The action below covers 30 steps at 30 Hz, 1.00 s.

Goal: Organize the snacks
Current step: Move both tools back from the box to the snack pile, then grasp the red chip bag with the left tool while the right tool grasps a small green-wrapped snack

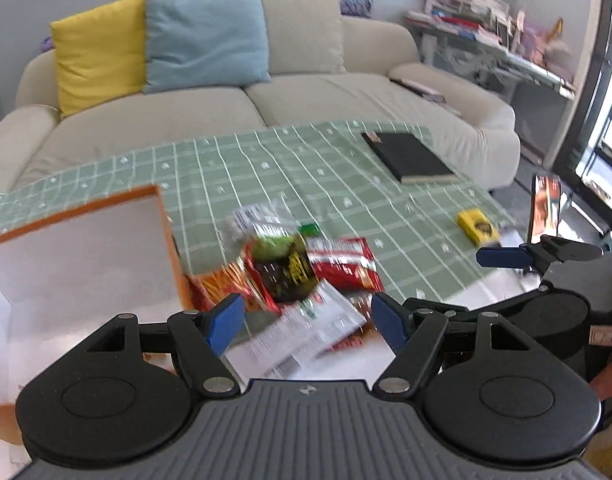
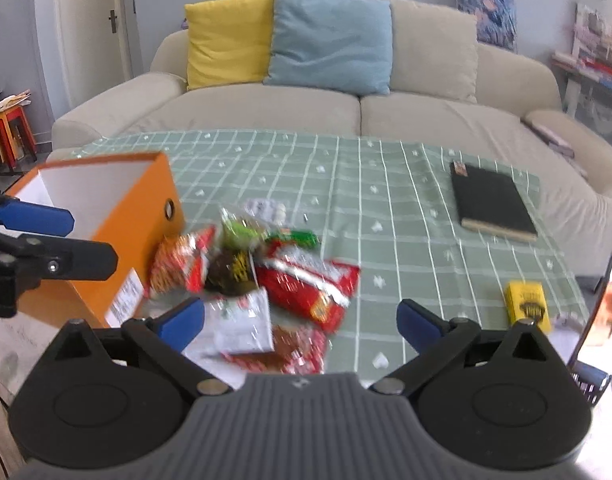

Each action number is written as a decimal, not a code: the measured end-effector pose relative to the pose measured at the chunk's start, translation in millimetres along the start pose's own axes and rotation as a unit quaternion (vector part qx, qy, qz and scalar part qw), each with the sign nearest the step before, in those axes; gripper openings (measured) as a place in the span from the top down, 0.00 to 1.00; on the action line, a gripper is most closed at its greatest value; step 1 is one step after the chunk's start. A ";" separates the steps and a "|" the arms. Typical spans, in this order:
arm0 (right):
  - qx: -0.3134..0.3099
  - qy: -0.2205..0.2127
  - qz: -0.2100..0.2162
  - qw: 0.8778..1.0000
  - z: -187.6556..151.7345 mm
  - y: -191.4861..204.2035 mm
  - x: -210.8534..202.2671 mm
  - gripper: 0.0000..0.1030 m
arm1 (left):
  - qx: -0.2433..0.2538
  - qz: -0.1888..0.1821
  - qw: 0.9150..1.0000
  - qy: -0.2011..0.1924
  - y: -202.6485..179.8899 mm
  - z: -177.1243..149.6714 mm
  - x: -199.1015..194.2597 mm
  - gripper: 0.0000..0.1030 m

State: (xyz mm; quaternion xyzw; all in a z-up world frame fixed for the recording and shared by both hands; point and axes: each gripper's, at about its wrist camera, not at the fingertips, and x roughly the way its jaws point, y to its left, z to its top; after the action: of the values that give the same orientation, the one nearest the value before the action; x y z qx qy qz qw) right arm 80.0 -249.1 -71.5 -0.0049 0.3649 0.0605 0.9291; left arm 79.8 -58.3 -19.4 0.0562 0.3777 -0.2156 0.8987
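A pile of snack packets (image 1: pixel 290 272) lies on the green checked tablecloth (image 1: pixel 346 184), next to an open orange box (image 1: pixel 78 248) with a white inside. The pile holds a red packet (image 2: pixel 310 284), a dark packet (image 2: pixel 232 270) and a white packet (image 2: pixel 244 320). My left gripper (image 1: pixel 306 322) is open and empty, just in front of the pile. My right gripper (image 2: pixel 300 322) is open and empty, over the near side of the pile. The orange box (image 2: pixel 118 216) stands left of the pile (image 2: pixel 258 276). The left gripper also shows in the right wrist view (image 2: pixel 62 236).
A black book (image 2: pixel 492 202) lies at the table's far right. A small yellow box (image 2: pixel 528 306) lies near the right edge. A beige sofa (image 2: pixel 346 112) with yellow and blue cushions stands behind the table. A phone (image 1: pixel 544 206) stands at the right.
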 end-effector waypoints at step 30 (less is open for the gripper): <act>0.000 0.051 0.123 0.991 44.2 12.7 97.5 0.49 | 0.368 0.013 0.916 0.159 0.7 33.8 109.1 0.24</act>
State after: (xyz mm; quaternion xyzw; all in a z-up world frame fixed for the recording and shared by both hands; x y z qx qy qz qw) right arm 179.3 -223.6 -104.7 0.0371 0.4100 0.1742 0.8945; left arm 170.0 -104.2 -72.3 0.4218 0.4085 -0.3160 0.7453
